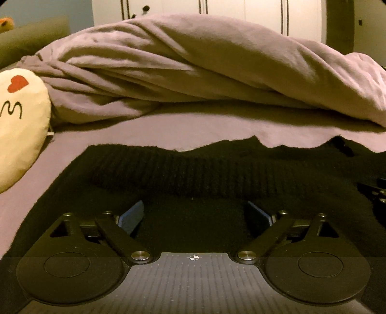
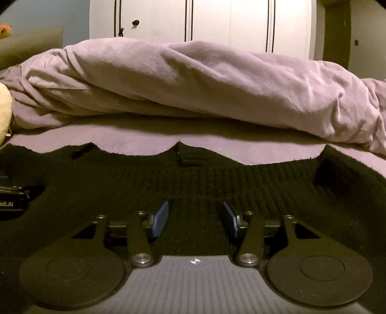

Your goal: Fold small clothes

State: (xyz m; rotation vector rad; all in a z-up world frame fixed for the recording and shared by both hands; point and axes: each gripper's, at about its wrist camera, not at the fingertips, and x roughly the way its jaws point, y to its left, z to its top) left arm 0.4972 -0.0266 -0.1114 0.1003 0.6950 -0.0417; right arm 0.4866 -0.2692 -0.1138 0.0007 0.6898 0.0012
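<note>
A black knitted garment [image 1: 193, 169] lies spread flat on the mauve bed sheet [image 1: 149, 132], its ribbed band running across the far side. My left gripper [image 1: 194, 211] hovers over the garment with its blue pads wide apart and nothing pinched between them. In the right wrist view the same black garment [image 2: 205, 178] fills the lower half, with a small notch at its far edge. My right gripper [image 2: 195, 215] stands open above the knit, its jaws about half as far apart as the left ones, the pads not pressing on the fabric.
A bunched mauve duvet [image 1: 205, 72] lies across the bed behind the garment. A cream cushion [image 1: 21, 125] with a red heart sits at the left. White wardrobe doors [image 2: 205, 21] stand at the back. The other gripper's black body shows at the left edge [image 2: 12, 200].
</note>
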